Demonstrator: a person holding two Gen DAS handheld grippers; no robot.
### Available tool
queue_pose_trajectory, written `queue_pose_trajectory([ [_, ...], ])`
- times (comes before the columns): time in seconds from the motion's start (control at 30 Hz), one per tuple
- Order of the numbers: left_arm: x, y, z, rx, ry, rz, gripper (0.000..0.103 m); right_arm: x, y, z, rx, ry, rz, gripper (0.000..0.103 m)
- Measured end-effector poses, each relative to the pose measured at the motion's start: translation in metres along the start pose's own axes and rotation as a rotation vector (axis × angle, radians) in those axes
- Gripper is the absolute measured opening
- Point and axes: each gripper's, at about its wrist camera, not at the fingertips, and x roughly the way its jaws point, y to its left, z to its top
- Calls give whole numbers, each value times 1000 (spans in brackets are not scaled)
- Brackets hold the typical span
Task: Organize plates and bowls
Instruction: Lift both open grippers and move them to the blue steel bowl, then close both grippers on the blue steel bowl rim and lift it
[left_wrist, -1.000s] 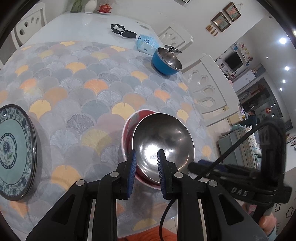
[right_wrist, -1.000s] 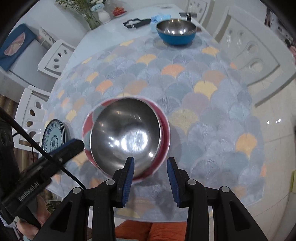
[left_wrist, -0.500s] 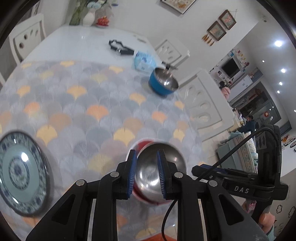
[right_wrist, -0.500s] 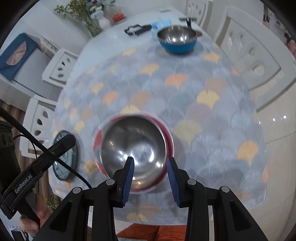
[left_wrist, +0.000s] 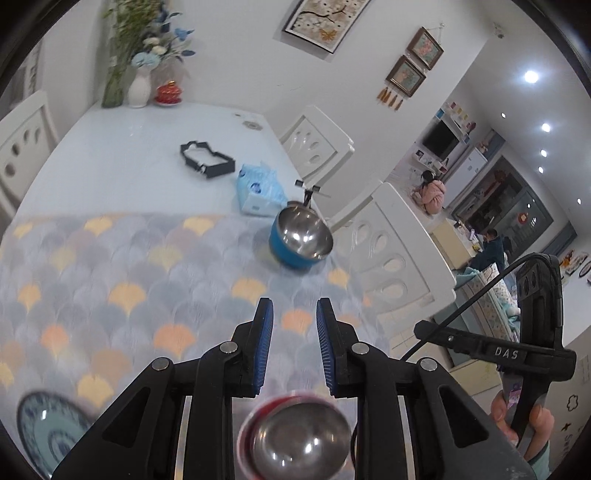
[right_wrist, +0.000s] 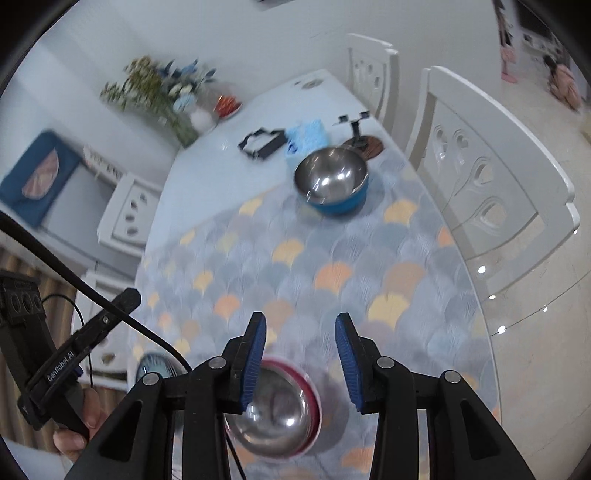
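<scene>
1. Steel-lined bowls are what I am sorting: the blue bowl (left_wrist: 301, 238) stands well ahead of both sets of jaws, slightly right of the left pair, near the far edge of the patterned tablecloth (left_wrist: 122, 280).
2. Below and behind the jaws sits the red bowl (right_wrist: 275, 406) with a second steel bowl nested in it, close under the right gripper's left finger.
3. I judge these bowls light and rigid but slick; the polished inside gives little purchase, so I would pinch the rim wall, one finger inside and one outside.
4. The patterned plate (left_wrist: 51, 432) lies low and left of the left jaws; it looks ceramic and breakable, and being flat it offers only its edge.
5. The left gripper (left_wrist: 294, 317) is parted by a narrow gap, holding nothing.
6. The right gripper (right_wrist: 301, 330) stands wider apart, also holding nothing.
7. Hard to make out: the red bowl is partly masked by the gripper bodies in both views, the plate is cut by the picture edge, and motion blur softens the cloth.
8. Beyond the blue bowl I see a tissue pack (left_wrist: 258, 190) and a black strap (left_wrist: 207, 162).
</scene>
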Motion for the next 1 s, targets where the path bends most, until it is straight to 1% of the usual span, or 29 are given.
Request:
queue_pose_trajectory([
  [0.03, 7, -1, 8, 5, 4, -1, 21, 1, -5, 8, 17, -7, 2, 44],
  [0.07, 14, -3, 16, 9, 9, -2, 23, 2, -11, 16, 33, -16, 4, 50],
  [0.1, 21, -3, 22, 13, 15, -2, 26, 4, -16, 25, 47, -25, 5, 53],
  [0.13, 28, -4, 29, 17, 23, -1, 34, 5, -19, 31, 56, -32, 5, 56],
  [0.17, 36, -4, 34, 17, 27, 2, 39, 8, -23, 39, 67, -37, 6, 56],
  [0.27, 63, -1, 52, 4, 48, 10, 46, 24, -35, 63, 91, -33, 11, 56],
  [0.33, 86, 3, 64, -13, 69, 9, 46, 37, -42, 77, 103, -26, 4, 56],
  [0.4, 103, 6, 69, -27, 84, 3, 46, 53, -51, 91, 118, -13, 1, 56],
  [0.57, 159, 12, 85, -54, 142, 4, 46, 91, -74, 120, 139, 15, -22, 56],
  [0.63, 176, 14, 88, -59, 158, -2, 43, 107, -81, 131, 141, 24, -32, 56],
  [0.7, 196, 17, 92, -58, 176, -6, 42, 120, -87, 138, 141, 32, -37, 56],
  [0.73, 206, 18, 92, -55, 188, -9, 36, 128, -90, 142, 140, 37, -39, 56],
  [0.9, 246, 27, 93, -64, 243, -5, 32, 171, -98, 154, 144, 84, -31, 56],
  [1.0, 264, 33, 92, -73, 265, -6, 31, 191, -98, 158, 129, 104, -30, 52],
])
